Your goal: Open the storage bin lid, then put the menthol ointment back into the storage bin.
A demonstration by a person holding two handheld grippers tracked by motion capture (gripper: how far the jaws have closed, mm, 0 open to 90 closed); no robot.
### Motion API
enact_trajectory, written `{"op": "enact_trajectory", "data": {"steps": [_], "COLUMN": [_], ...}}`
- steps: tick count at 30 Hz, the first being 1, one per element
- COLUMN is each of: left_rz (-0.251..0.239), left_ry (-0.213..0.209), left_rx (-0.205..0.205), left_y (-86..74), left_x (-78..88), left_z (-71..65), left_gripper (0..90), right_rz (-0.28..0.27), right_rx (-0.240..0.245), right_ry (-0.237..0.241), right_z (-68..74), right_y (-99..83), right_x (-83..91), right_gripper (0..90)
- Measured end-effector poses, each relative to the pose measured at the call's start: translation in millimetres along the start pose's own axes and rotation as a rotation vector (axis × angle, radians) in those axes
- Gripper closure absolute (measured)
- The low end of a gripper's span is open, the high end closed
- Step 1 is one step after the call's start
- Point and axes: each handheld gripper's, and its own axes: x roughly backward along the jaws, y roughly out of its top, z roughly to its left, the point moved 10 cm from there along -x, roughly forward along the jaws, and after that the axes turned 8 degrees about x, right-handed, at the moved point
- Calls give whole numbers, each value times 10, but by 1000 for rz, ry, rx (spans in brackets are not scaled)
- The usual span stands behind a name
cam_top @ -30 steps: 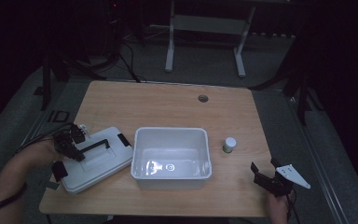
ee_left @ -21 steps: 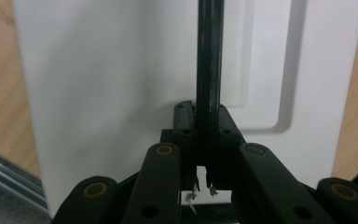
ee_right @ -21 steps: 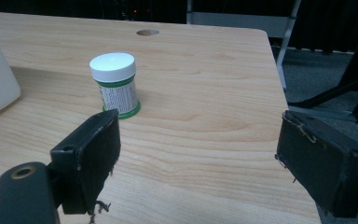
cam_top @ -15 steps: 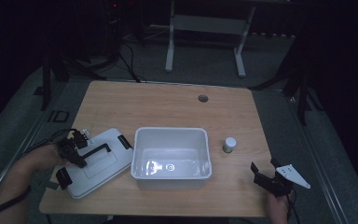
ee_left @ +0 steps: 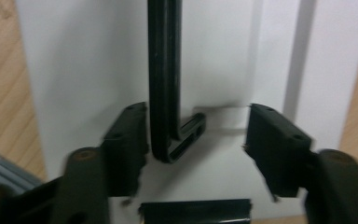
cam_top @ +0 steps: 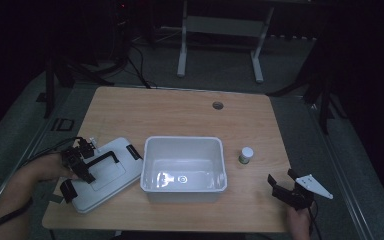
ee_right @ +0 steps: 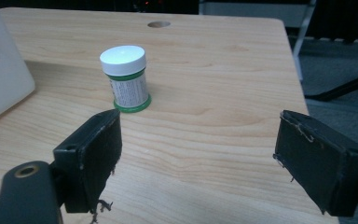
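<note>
A white lid with a black handle lies flat at the table's left. My left gripper is over the lid's near-left part, a hand holding it. In the left gripper view the gripper is open, with the handle's end between the jaws, close to the left one; I cannot tell whether they touch. An open white bin stands mid-table. To its right stands a small green jar with a white cap. My right gripper is open near the front right edge, the jar ahead of it.
The wooden table has a round cable hole at the back. The bin's wall is at the left of the right gripper view. Black latches sit on the lid's ends. Dark floor and stand legs surround the table.
My left gripper has shifted slightly toward the near side along the lid, settling at the handle's end. The right gripper, jar and bin have not moved.
</note>
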Motion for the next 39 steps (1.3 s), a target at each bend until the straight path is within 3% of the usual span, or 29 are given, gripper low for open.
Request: {"op": "enact_trajectory", "data": {"steps": [3, 6, 9, 11, 16, 17, 18, 19, 20, 21, 23, 30, 34, 39], "left_rz": [26, 17, 19, 23, -1, -1, -1, 3, 4, 1, 1, 12, 23, 22], "left_ry": [-6, -3, -3, -12, -3, -3, -1, -1, -1, 1, 0, -2, -1, -7], "left_rx": [43, 73, 83, 84, 58, 58, 52, 49, 44, 42, 41, 38, 32, 23], "left_y": [-39, -27, -22, -25, -13, -13, -17, -22, -26, -30, -35, -82, -97, -83], "left_x": [3, 28, 42, 59, 130, 130, 136, 137, 137, 136, 137, 128, 122, 135], "left_z": [4, 7, -17, -32, -37, -37, -44, -48, -53, -54, -53, -51, -60, -84], "left_gripper": [277, 263, 240, 241, 241, 241, 241, 241, 241, 241, 241, 242, 242, 242], "right_rz": [38, 91, 162, 210, 397, 397, 469, 469, 509, 584, 651, 741, 825, 876], "right_rx": [-25, -52, -14, 26, 31, 31, 30, 30, 32, 20, 36, 69, 100, 131], "right_ry": [31, 55, 45, 79, 125, 125, 156, 156, 159, 189, 195, 212, 234, 239], "right_z": [-7, -10, 2, 46, 110, 110, 142, 142, 139, 167, 168, 167, 146, 139], "right_y": [-23, -39, -49, -48, -86, -86, -99, -99, -114, -148, -182, -150, -122, -23], "right_x": [-13, -15, -6, 2, -14, -14, -14, -14, -16, -14, -16, -36, -86, -164], "right_gripper": [133, 128, 123, 116, 116, 116, 116, 116, 116, 116, 116, 117, 126, 128]}}
